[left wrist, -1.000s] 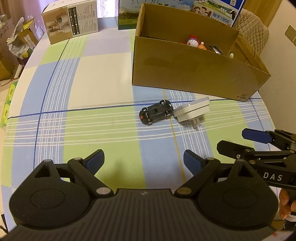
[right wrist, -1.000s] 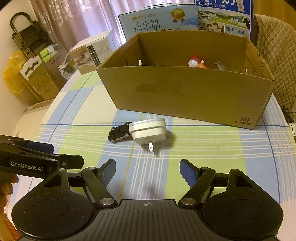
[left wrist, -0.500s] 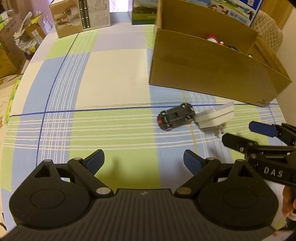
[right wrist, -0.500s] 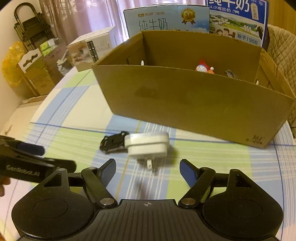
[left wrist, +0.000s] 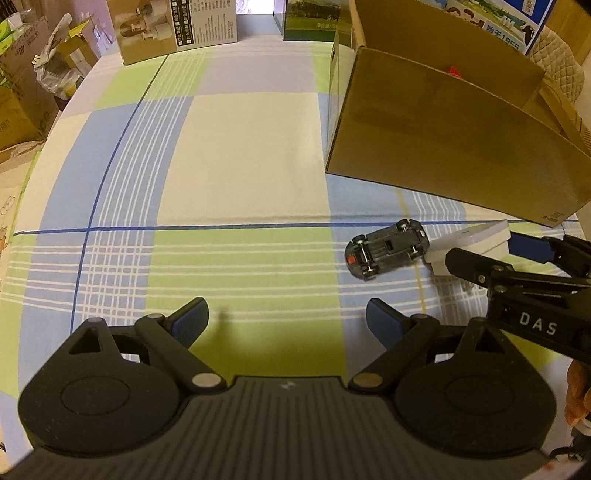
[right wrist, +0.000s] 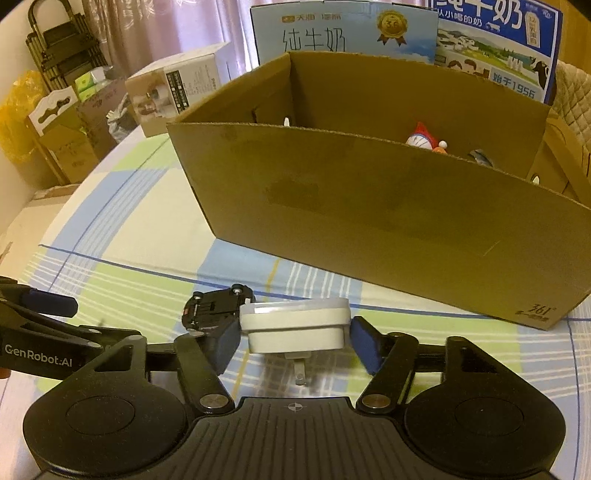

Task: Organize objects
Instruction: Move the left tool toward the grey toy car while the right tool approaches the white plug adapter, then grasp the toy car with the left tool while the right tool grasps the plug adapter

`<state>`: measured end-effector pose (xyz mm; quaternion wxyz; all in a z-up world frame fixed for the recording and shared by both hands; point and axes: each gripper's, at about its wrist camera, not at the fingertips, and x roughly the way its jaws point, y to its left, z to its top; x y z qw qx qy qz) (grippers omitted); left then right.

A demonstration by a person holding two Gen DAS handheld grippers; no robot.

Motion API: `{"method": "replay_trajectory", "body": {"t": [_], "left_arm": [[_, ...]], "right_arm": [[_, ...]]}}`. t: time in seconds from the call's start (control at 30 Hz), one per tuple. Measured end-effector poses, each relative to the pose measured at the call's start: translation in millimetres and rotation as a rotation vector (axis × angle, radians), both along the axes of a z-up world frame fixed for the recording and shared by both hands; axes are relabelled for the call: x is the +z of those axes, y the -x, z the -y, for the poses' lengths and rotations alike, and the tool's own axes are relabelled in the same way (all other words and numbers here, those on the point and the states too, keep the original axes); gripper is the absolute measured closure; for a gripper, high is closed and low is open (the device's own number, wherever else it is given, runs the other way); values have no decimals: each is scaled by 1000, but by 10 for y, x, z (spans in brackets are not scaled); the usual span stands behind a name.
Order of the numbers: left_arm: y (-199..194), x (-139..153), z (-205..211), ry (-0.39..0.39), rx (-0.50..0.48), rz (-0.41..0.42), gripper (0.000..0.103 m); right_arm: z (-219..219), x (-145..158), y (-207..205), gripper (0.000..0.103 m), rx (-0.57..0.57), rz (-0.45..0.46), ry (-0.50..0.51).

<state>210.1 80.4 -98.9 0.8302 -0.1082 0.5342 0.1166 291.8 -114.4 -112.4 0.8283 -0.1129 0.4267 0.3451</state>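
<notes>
A white plug adapter [right wrist: 295, 325] lies on the checked tablecloth, prongs toward me, between the blue pads of my right gripper [right wrist: 295, 343], which is open around it. A dark toy car [right wrist: 218, 308] lies on its side, touching the adapter's left end. In the left wrist view the car [left wrist: 388, 247] and adapter [left wrist: 469, 240] lie at the right, with the right gripper's fingers [left wrist: 480, 267] over the adapter. My left gripper [left wrist: 286, 319] is open and empty, left of the car. The brown cardboard box [right wrist: 369, 206] stands behind.
The box holds a small red-and-white figure [right wrist: 424, 142] and other items. Milk cartons [right wrist: 347, 35] and a white product box [right wrist: 177, 92] stand at the table's far edge. Cardboard boxes and bags [left wrist: 26, 85] sit beyond the left edge.
My right gripper has moved forward and down so its pads now flank the adapter. The left gripper has shifted left, so the car and adapter sit farther right in its view.
</notes>
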Motion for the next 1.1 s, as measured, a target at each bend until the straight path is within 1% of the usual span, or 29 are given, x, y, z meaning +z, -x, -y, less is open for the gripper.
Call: {"method": "replay_trajectory", "body": {"t": [0.13, 0.3, 0.43, 0.5, 0.57, 0.73, 0.83, 0.87, 1.0, 1.03, 1.07, 1.1], "left_arm": [[-67, -38, 14, 4, -11, -4, 13], [-182, -49, 81, 42, -29, 1, 13], [-323, -87, 142, 110, -25, -2, 13], [-396, -110, 156, 159, -5, 4, 13], [-467, -135, 163, 192, 25, 15, 13], [-604, -213, 183, 204, 92, 25, 16], [-671, -249, 201, 204, 106, 23, 19], [-693, -263, 219, 201, 104, 19, 23], [-715, -274, 299, 164, 77, 20, 27], [-712, -272, 313, 156, 69, 23, 32], [-710, -268, 323, 148, 60, 26, 40], [-706, -261, 333, 138, 48, 29, 39]], "right_arm": [[26, -3, -14, 42, -6, 12, 5], [213, 6, -122, 42, -75, 13, 14], [425, 27, -232, 42, -138, 8, 19], [542, 33, -272, 42, -166, 9, 18], [627, 43, -303, 42, -190, 9, 16], [735, 52, -325, 42, -210, 15, 10], [741, 48, -323, 42, -208, 24, 9], [741, 47, -326, 42, -208, 25, 8], [715, 38, -342, 42, -205, 27, 7], [709, 35, -344, 42, -205, 27, 7], [707, 35, -344, 42, -203, 28, 7], [717, 35, -340, 42, -202, 29, 8]]}}
